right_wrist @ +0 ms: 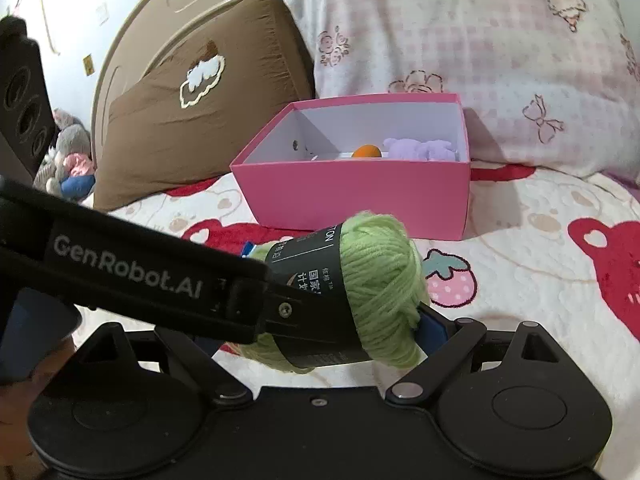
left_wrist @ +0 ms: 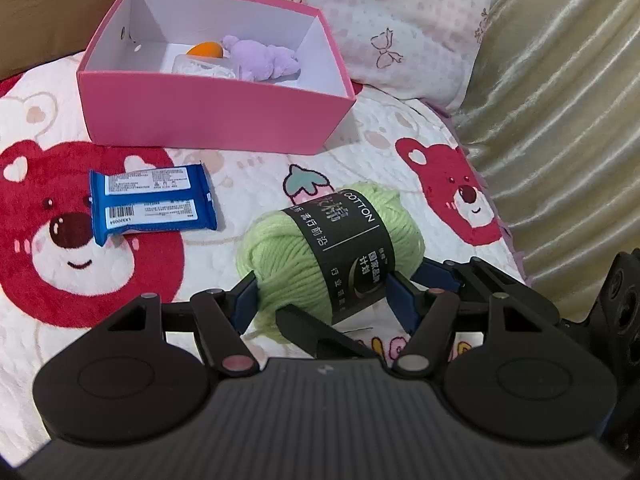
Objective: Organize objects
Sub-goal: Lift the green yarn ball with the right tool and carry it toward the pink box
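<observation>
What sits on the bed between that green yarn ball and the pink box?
In the left wrist view, only bare blanket separates the yarn from the pink box; the blue packet lies off to the side.

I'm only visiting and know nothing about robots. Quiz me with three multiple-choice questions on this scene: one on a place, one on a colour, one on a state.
1. Where is the blue packet relative to the pink box?
A inside it
B on the bedspread in front of it
C on its rim

2. What colour is the yarn ball?
A green
B red
C white

3. The left claw is:
A open and empty
B shut on the yarn ball
C out of view

Answers: B, it lies flat outside the box; A, green strands under a black band; B, its fingers press both sides.
</observation>
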Available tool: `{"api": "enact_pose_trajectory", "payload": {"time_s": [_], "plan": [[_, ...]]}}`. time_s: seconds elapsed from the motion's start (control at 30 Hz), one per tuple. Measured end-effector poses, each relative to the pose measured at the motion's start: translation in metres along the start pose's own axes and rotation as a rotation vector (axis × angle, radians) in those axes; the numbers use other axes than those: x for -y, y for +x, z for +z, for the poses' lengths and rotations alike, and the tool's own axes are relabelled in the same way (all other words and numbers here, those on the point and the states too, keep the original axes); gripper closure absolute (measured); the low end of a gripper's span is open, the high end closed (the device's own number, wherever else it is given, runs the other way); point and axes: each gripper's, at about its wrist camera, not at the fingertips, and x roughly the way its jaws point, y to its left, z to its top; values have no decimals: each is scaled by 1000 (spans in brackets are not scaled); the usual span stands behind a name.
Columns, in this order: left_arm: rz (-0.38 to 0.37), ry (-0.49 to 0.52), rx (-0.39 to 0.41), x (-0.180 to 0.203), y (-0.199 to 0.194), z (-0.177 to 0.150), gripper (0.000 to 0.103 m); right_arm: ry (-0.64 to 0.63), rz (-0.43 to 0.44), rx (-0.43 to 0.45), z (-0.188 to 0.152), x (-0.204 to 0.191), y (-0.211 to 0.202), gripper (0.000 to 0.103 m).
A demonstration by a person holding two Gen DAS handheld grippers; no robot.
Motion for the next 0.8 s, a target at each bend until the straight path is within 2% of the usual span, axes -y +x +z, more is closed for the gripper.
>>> {"api": "enact_pose_trajectory", "payload": {"time_s": [0.27,0.43,0.8], "plan": [[-6,-14,-44,5,-32,20,38,84,47,36,23,-6,-23,9],[26,17,-18,10,-58,27,38,90,97,69,38,-15,-37,13],[14,4,28,4,-91,45,37,2,55,99,70,-50,-51,15]]}}
